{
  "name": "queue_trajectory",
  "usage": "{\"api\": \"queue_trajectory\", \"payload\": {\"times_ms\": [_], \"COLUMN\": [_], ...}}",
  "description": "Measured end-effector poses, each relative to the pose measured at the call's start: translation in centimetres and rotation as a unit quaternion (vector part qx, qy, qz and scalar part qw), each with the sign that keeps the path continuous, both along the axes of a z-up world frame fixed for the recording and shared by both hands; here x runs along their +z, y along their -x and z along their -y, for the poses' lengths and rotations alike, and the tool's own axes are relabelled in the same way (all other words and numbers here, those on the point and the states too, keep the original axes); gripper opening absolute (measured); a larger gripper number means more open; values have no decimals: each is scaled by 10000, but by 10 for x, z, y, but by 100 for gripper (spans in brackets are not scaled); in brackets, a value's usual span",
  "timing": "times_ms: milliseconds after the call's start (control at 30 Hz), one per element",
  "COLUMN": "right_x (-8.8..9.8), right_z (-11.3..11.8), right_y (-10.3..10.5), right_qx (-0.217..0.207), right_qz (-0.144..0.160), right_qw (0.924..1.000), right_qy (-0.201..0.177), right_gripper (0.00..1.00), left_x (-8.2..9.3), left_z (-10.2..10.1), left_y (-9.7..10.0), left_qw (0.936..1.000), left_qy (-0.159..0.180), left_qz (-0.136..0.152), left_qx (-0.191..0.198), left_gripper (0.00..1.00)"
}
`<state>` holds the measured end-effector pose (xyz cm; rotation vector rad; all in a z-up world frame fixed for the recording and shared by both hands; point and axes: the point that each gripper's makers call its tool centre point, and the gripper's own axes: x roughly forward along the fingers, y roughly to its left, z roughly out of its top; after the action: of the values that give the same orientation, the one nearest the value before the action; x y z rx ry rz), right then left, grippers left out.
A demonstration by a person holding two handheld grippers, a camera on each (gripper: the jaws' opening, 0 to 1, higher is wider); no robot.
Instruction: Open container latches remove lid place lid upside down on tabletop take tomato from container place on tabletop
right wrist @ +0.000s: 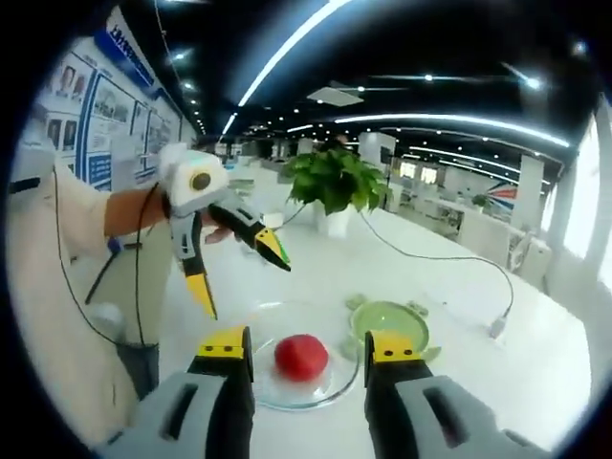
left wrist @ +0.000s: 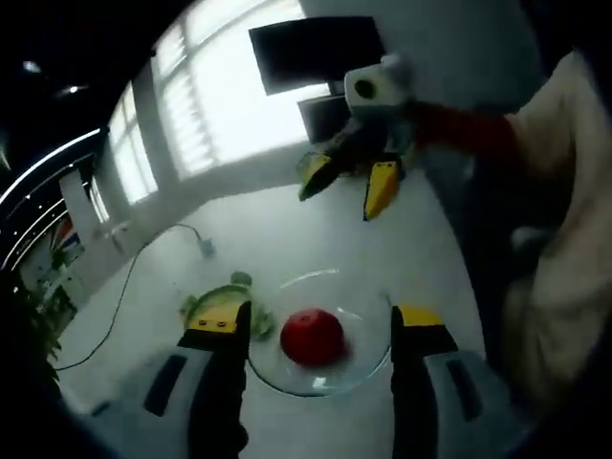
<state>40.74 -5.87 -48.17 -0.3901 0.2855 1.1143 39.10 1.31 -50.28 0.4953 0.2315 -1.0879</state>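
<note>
Two grippers, left gripper (left wrist: 320, 330) and right gripper (right wrist: 311, 349), hover released over the round clear glass container (right wrist: 304, 394); its green latched lid (right wrist: 390, 323) lies beside it on the white tabletop (right wrist: 535, 363). I judge lifting the red tomato (right wrist: 301, 356) is next; it calls for jaws closing gently round it.

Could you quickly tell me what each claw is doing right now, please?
Left claw: open, holding nothing, jaws either side of the glass container with the tomato.
Right claw: open, holding nothing, over the same container.

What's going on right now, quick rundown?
Both claws open, empty: left claw, right claw. Tomato still in clear container. Green lid off, on tabletop. Nothing in the way.
</note>
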Motion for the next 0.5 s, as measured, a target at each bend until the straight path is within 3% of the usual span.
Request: {"api": "queue_trajectory", "payload": {"times_ms": [200,333,367,500], "right_x": [-21,-31,-34,-42], "right_z": [-14,-20,-22,-27], "right_y": [-2,-5,-6,-6], "right_qx": [413,521,552,697], "right_qz": [-119,-193,-216,-316], "right_qw": [9977,9960,9955,9934], "right_qy": [530,704,738,852], "right_gripper": [42,43,43,43], "left_x": [-6,-18,-23,-35], "left_z": [11,12,15,19], "left_y": [-15,-13,-7,2], "left_qw": [9994,9974,9962,9937], "left_qy": [-252,-570,-602,-860], "left_qz": [-144,-298,-472,-542], "left_qx": [-171,-317,-411,-482], "left_gripper": [51,51,51,51]}}
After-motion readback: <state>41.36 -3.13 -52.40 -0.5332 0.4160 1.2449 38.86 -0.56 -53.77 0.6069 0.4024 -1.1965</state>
